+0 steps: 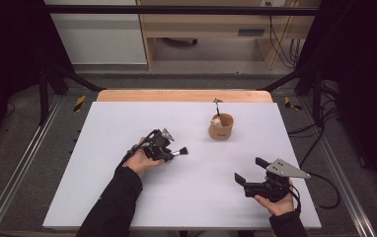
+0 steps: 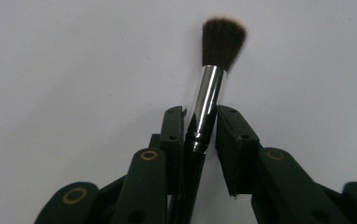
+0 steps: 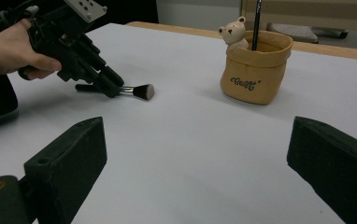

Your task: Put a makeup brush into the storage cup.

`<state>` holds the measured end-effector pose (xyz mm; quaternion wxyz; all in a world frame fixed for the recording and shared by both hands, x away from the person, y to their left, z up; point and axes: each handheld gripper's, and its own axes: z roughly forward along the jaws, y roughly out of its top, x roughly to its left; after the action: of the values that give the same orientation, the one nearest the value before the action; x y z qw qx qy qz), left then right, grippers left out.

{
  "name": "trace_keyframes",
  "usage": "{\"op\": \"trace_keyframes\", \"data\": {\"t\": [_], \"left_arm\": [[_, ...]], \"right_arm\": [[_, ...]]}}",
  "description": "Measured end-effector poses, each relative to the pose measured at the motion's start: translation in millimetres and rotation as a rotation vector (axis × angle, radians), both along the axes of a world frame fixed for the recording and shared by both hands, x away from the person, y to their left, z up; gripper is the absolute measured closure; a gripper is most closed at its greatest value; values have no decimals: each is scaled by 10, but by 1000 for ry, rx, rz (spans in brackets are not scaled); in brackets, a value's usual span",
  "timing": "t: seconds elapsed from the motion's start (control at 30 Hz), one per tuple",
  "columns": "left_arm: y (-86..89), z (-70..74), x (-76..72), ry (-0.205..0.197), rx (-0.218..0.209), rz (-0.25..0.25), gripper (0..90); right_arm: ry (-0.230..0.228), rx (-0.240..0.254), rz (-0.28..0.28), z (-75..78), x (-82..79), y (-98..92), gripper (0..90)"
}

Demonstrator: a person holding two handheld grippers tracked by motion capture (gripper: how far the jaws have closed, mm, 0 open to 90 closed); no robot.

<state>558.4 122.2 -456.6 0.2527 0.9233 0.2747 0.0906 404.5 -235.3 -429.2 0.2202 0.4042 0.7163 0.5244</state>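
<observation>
Hovering near the bench's (image 1: 78,197) front edge, the right gripper (image 1: 250,170) is spread wide, bare surface all around. Farther in, the left gripper (image 1: 169,154) pinches a brush (image 2: 208,107) lying mid-bench; the pot (image 1: 220,126) stands beyond, well apart.

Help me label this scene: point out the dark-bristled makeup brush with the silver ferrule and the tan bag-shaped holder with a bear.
Makeup brush (image 2: 208,95), left gripper view, silver ferrule.
Tan holder (image 3: 253,74), right gripper view, front wall.
</observation>
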Motion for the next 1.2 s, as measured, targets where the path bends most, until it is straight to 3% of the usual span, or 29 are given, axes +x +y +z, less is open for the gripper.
{"op": "trace_keyframes", "data": {"t": [0.33,0.43,0.6,0.77,0.87,1.0,1.2], "left_arm": [[12,17,-15,20,14,16,770],[19,33,-14,18,25,10,700],[47,71,-12,21,23,8,678],[59,45,7,58,48,0,688],[42,53,10,60,59,-4,687],[-43,80,9,71,127,-30,686],[-50,81,10,85,127,-23,712]], "right_arm": [[1,-3,0,-6,3,5,54],[0,-3,1,-6,4,3,54],[3,-2,1,-7,4,7,54],[5,0,3,-8,6,11,55],[6,-2,5,-8,6,12,55],[6,-2,4,-7,6,11,55],[5,-2,5,-2,2,9,55]]}}
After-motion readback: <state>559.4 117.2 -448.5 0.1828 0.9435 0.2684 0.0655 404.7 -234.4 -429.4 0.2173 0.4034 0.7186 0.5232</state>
